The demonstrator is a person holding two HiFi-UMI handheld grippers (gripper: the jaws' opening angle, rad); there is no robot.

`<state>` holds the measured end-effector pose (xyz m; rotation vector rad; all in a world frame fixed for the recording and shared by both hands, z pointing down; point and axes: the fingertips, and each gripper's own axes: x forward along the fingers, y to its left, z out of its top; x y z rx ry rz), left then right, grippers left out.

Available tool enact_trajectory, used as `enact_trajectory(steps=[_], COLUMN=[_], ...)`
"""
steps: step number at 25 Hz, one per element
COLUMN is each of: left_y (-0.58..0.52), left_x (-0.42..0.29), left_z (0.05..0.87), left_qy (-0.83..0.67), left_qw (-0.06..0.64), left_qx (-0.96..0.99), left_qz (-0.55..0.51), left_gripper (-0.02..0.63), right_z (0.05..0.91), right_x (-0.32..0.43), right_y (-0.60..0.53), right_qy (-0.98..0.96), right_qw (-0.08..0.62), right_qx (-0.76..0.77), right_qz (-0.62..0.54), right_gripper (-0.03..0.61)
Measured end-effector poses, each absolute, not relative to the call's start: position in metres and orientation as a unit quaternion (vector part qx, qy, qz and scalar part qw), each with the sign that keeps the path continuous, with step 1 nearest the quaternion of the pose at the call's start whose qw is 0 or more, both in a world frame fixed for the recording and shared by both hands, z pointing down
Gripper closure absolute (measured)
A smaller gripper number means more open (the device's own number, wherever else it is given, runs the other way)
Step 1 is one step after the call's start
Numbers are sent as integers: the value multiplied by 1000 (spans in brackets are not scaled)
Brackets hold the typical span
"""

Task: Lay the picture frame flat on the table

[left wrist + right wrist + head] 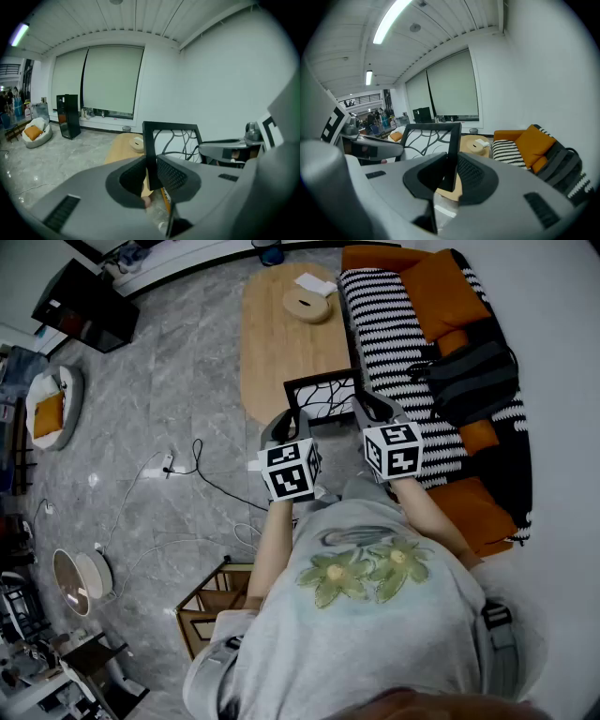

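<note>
The picture frame is a thin, square-edged rectangle of matt black bars. It surrounds a white sheet printed with curving black, branch-like lines. It stands nearly upright over the near end of the tabletop, held at both sides. The tongs hide its lower edge, so I cannot tell whether that edge touches the wood.

The left tongs are clamped on the frame's left bar. Their grey moulded jaws press in from either side, and the inner pads have a fine grid texture. The right tongs are clamped the same way on the right bar, near its lower part. Each of the tongs carries a white cube printed with black square markers, and in the head view the two cubes sit side by side just in front of the person's grey shirt.

The tabletop is a long oval of pale, smooth wood. At its far end are a low round wooden disc and a small white flat object.

Along the tabletop's right edge runs a sofa under a knitted black-and-white striped throw. The sofa carries plump orange cushions and a dark grey soft bag. The floor is glossy grey marbled tile.
</note>
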<state>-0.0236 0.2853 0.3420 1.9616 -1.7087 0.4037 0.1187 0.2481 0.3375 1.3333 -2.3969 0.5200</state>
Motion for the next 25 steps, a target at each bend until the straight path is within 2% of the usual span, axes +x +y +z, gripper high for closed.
enact_trajectory(steps=[25], left_y=[297], left_x=[-40], left_z=[359], left_qy=[-620], left_qw=[271], left_qx=[721], left_qz=[150], left_gripper=[529], right_z=[352], right_x=[103], right_y=[265], right_qy=[-838], right_qw=[178], right_qx=[478], right_qz=[194], right_gripper=[500])
